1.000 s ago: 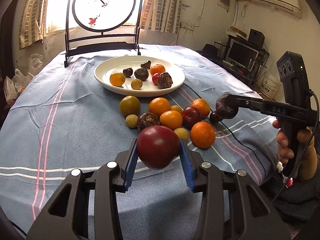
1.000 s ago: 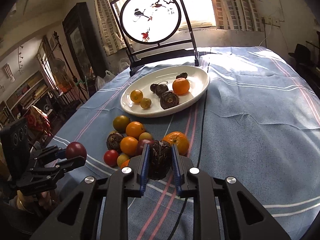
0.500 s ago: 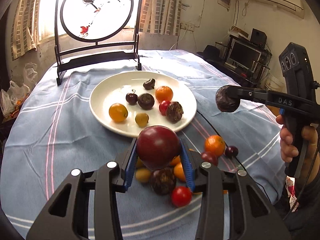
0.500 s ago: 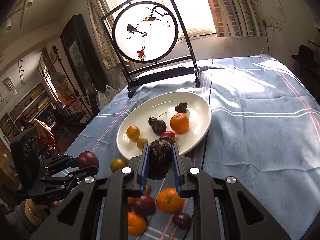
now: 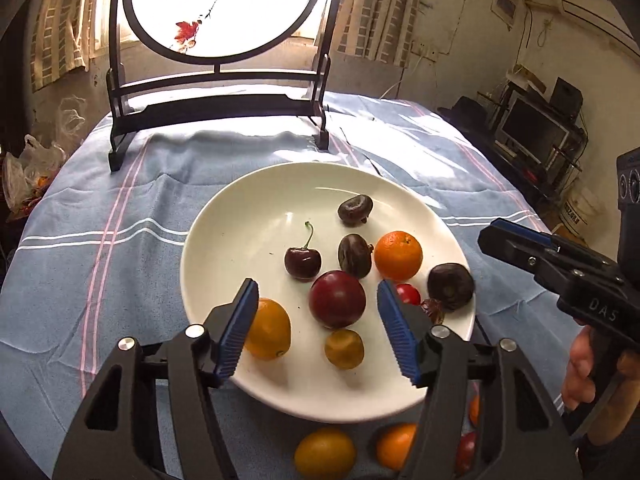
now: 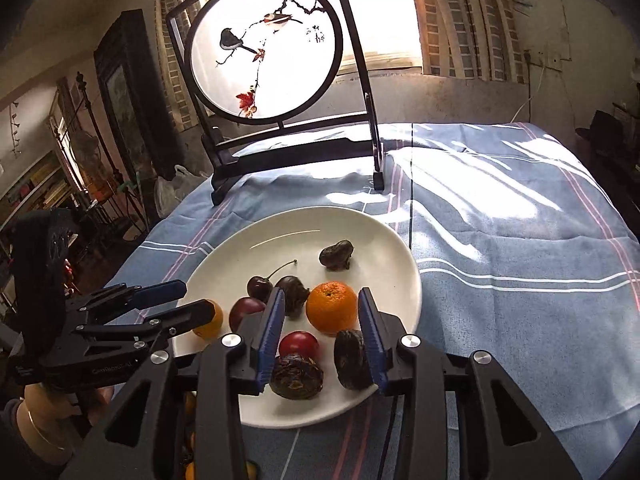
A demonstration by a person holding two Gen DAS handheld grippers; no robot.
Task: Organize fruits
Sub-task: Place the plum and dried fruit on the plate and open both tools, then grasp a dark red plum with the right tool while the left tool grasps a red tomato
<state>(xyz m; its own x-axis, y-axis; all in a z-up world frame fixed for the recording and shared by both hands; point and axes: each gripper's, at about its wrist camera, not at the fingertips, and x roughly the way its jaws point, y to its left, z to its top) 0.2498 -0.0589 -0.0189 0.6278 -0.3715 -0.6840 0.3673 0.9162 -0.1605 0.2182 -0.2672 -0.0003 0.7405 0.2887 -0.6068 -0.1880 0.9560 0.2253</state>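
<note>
Both my grippers, left (image 5: 316,316) and right (image 6: 322,334), have their fingers wide apart, holding nothing. The plum (image 5: 337,299) sits on the plate (image 5: 224,240). Bumping it could roll fruit off.

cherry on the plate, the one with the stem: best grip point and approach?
Grip the cherry across its round body, not the stem, which curves up and looks too thin to hold. Come from above, fingers to its left and right: bare white plate lies on its left, while the dark wrinkled fruit sits close on the right and the red plum is near in front, so keep the opening narrow.
</note>
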